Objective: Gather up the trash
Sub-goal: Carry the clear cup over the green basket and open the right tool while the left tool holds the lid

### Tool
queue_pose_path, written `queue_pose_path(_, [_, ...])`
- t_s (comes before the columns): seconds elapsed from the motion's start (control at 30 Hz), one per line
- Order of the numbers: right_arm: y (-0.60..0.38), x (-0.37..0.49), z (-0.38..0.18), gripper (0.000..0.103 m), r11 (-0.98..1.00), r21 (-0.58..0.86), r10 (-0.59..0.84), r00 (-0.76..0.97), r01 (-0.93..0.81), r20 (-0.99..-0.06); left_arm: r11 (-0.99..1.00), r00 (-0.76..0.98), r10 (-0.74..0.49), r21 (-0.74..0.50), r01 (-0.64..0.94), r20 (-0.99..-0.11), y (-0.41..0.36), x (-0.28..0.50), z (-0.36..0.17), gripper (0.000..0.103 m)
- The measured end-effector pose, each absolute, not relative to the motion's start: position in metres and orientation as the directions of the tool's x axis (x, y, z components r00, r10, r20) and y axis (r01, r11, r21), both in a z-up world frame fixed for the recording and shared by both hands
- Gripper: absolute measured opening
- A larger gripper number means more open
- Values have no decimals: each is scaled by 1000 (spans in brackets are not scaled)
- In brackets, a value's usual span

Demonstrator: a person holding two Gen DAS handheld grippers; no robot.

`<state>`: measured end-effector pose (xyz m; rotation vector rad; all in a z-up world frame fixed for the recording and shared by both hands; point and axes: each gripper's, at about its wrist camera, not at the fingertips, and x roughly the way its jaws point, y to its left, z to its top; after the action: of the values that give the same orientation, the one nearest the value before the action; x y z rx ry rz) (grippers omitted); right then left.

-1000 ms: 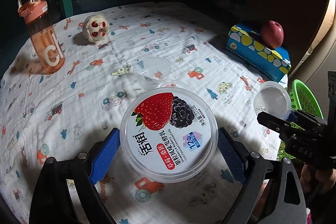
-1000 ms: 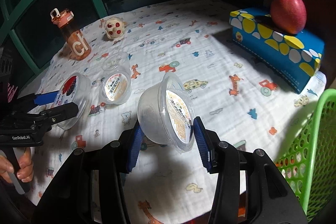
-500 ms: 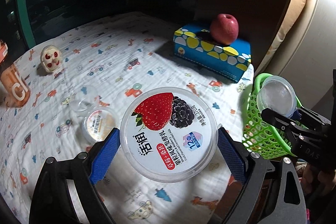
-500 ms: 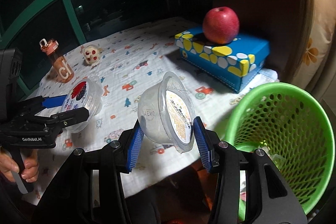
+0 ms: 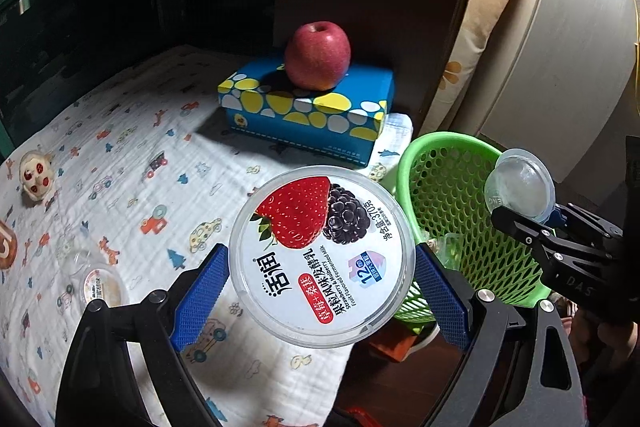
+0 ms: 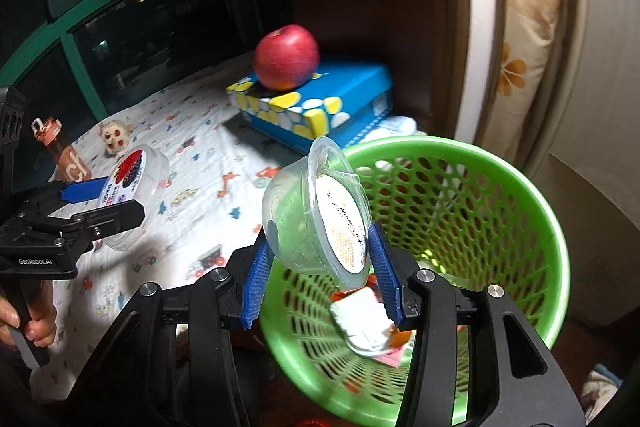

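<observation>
Basket mouth: the green basket (image 6: 556,227) gapes wide at the right wrist view's centre right; the small cup (image 6: 316,215) in the right claw (image 6: 320,273) hangs over its near rim.
Basket floor: white and orange scraps (image 6: 368,323) lie low inside, with room above.
Left approach: the yogurt tub (image 5: 322,255) in the left claw (image 5: 320,293) fills the left wrist view's centre, just left of the basket.
Behind: blue box (image 5: 308,111) with apple (image 5: 318,56) blocks the upper centre.
Right edge: wall and cushion (image 6: 516,27) stand close.
Counter: open cloth (image 5: 132,163) at left, with a small lidded cup (image 5: 100,287) low down.
</observation>
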<state>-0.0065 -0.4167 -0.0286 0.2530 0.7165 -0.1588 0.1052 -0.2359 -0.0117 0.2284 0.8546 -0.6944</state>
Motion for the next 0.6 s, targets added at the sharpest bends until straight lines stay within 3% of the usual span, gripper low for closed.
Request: queue_pose_path(0.6, [-471,-41,-45,49,918,192,-124,712,347,-691,682,393,-507,-77,728,-767,-303,84,-11,88])
